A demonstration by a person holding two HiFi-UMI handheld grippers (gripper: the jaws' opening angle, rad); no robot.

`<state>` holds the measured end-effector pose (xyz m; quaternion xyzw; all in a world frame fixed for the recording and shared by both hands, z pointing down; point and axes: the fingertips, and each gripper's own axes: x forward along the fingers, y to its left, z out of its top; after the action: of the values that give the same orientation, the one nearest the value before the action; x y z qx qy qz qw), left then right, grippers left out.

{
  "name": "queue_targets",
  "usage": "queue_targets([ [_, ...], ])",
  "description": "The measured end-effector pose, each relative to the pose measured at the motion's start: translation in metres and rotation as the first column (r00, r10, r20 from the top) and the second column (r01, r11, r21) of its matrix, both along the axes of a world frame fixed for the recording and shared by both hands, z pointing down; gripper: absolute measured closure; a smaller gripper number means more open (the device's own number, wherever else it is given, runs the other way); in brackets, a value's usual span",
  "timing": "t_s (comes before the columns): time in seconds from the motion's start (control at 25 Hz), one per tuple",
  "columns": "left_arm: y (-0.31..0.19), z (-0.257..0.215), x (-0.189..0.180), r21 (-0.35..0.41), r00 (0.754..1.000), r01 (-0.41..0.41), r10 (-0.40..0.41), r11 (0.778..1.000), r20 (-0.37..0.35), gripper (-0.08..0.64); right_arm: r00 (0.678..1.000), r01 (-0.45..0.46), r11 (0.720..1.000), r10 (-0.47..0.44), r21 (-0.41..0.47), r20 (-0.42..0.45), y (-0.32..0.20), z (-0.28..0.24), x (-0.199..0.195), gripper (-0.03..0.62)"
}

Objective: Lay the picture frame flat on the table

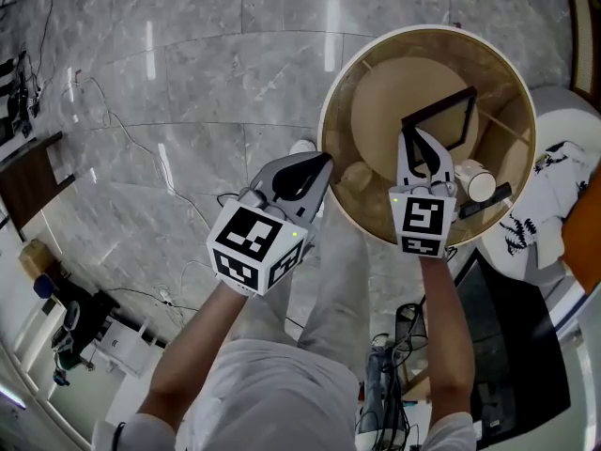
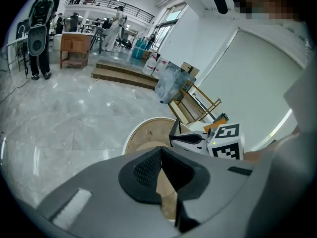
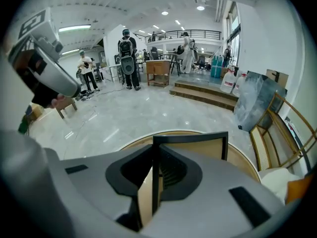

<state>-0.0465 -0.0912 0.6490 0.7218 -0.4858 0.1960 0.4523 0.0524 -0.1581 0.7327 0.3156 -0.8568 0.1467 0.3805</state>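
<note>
Right gripper is clenched on the picture frame. In the right gripper view its jaws pinch one upright side bar of the black frame just below a top corner, and the top bar runs off to the right from there. The frame is over the round wooden desk, inside its raised rim and toward the middle. It stands on edge, not flat. I cannot tell whether its bottom edge rests on the desk or hangs just above it. In the head view the top bar runs diagonally, lower-left to upper-right. The frame's plane is near vertical, tipped a little if at all, with the open face toward the far side of the desk. Judgement: gripping high on a side bar gives leverage to swing the top over and down, with the bottom edge as pivot. Left gripper hangs off the desk edge, above the floor. The left gripper view shows its jaws closed together on nothing, so it looks parked out of the way. A white cylinder lies just beside the right gripper on the desk. Judgement: the frame should go down toward the bare far part, away from the cylinder. Laying flat is not yet done.
</note>
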Motion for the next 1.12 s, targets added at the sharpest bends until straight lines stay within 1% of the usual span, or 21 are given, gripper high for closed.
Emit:
queue_targets([
  [0.2, 0.002, 0.011, -0.001, -0.014, 1.000, 0.000, 0.000, 1.000, -0.005, 0.555, 0.997, 0.057, 0.998, -0.056, 0.008, -0.047, -0.004, 0.024, -0.010, 0.555],
  [0.32, -0.002, 0.020, -0.003, -0.015, 1.000, 0.010, -0.010, 1.000, -0.007, 0.555, 0.994, 0.089, 0.996, -0.089, -0.008, -0.071, -0.006, 0.040, -0.014, 0.555],
  [0.44, -0.006, 0.029, -0.003, -0.017, 1.000, 0.021, -0.021, 1.000, -0.013, 0.555, 0.991, 0.086, 0.995, -0.090, -0.051, -0.102, -0.010, 0.058, -0.015, 0.555],
  [0.64, -0.006, 0.040, -0.005, -0.024, 0.999, 0.035, -0.036, 0.999, -0.016, 0.555, 0.976, 0.094, 0.988, -0.116, -0.122, -0.183, -0.015, 0.092, -0.016, 0.555],
  [0.88, -0.001, 0.048, -0.006, -0.041, 0.998, 0.058, -0.059, 0.997, -0.024, 0.555, 0.967, 0.104, 0.979, -0.141, -0.177, -0.213, -0.017, 0.116, -0.020, 0.555],
  [1.12, 0.006, 0.049, -0.006, -0.050, 0.998, 0.064, -0.065, 0.997, -0.026, 0.555, 0.963, 0.086, 0.974, -0.136, -0.210, -0.233, -0.016, 0.128, -0.017, 0.555],
])
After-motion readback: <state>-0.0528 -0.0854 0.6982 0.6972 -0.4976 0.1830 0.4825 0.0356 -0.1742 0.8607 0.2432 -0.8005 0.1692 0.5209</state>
